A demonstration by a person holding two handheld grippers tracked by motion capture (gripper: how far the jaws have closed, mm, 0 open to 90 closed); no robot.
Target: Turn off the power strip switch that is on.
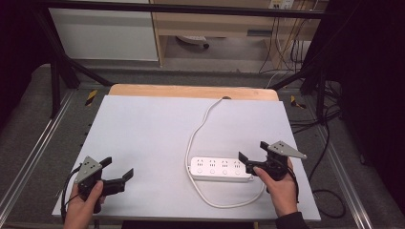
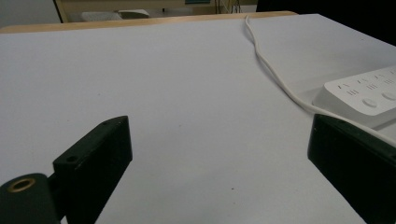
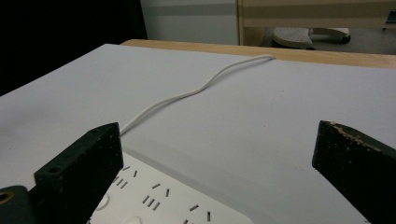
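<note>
A white power strip (image 1: 219, 169) with several sockets lies on the white table top (image 1: 153, 138), right of centre near the front. Its white cable (image 1: 198, 129) runs from the far edge, curls past the strip's left end and loops along the front. My right gripper (image 1: 253, 153) stands open at the strip's right end, held by a hand; in the right gripper view the power strip (image 3: 159, 198) lies low between the wide jaws. My left gripper (image 1: 117, 167) is open at the front left, apart from the power strip (image 2: 369, 93), with bare table between its jaws.
A wooden strip (image 1: 191, 90) borders the table's far edge. Black frame bars (image 1: 62, 62) and loose cables (image 1: 329, 143) stand around the table on the grey floor. A pale cabinet (image 1: 105, 33) and wooden shelving are behind.
</note>
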